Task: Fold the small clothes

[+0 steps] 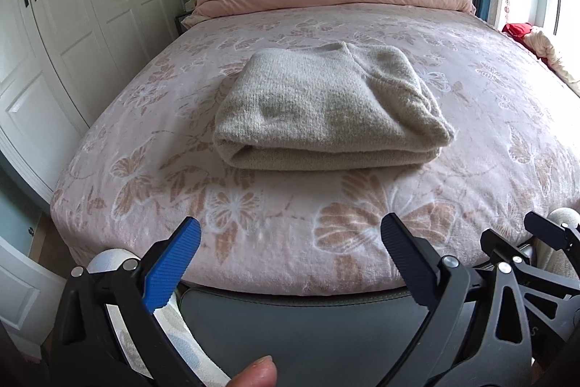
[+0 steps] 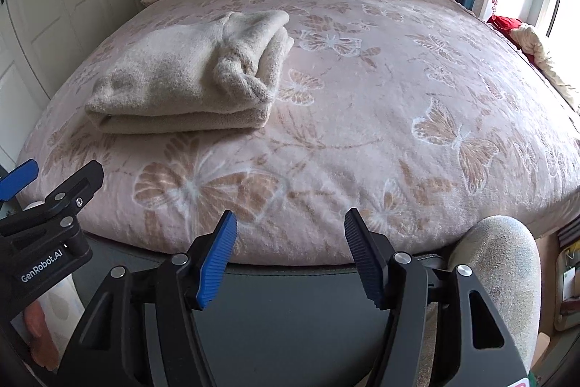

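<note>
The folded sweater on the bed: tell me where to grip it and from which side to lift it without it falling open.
Grip the sweater at its thick near edge, where the stacked layers show, coming in low from the foot of the bed. One pinch there would probably catch every layer. Both the left gripper and the right gripper are open and empty; using both, spread along that edge, seems steadiest.

The folded sweater (image 1: 326, 104) is fuzzy knitted wool; the blanket (image 1: 362, 223) under it is soft, fluffy cloth.
</note>
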`<state>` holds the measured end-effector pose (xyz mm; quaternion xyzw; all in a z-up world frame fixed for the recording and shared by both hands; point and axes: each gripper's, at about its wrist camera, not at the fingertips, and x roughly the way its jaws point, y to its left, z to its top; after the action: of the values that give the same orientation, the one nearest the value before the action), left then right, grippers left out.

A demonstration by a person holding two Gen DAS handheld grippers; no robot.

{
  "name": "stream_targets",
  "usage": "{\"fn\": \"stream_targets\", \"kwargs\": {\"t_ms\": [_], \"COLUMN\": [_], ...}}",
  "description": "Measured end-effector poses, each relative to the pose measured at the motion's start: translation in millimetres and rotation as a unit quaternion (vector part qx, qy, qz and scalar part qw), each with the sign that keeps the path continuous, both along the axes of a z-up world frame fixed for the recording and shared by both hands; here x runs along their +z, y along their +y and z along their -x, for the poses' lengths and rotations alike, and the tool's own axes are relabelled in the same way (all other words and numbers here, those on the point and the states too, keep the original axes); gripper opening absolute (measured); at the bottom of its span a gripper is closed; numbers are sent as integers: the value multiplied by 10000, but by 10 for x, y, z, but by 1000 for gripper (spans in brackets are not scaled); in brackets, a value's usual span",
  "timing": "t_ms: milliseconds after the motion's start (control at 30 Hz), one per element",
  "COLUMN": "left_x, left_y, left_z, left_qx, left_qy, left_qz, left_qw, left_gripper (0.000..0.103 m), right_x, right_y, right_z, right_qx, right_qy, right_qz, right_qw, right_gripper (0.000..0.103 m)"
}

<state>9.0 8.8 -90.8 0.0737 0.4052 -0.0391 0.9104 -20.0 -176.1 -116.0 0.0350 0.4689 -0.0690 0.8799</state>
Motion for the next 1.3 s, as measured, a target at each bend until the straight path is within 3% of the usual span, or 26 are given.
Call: {"fn": "stream_targets", "kwargs": {"t_ms": [200, 1300], "left_x": [-58, -93], "left_y": [-56, -76], "left_z": [67, 112], "left_qx": [-44, 35], "left_qy": [-63, -39], "left_qz": [-149, -169], "left_qw": [9999, 9998], "left_gripper": [97, 97], "right_x": [-47, -86], "right_y": [32, 81], "right_z": [-2, 8], "right_qx": [23, -14], "right_qy": [86, 142], "right_qz": [7, 88], "right_qw": [10000, 9999], "right_gripper": [60, 60]}}
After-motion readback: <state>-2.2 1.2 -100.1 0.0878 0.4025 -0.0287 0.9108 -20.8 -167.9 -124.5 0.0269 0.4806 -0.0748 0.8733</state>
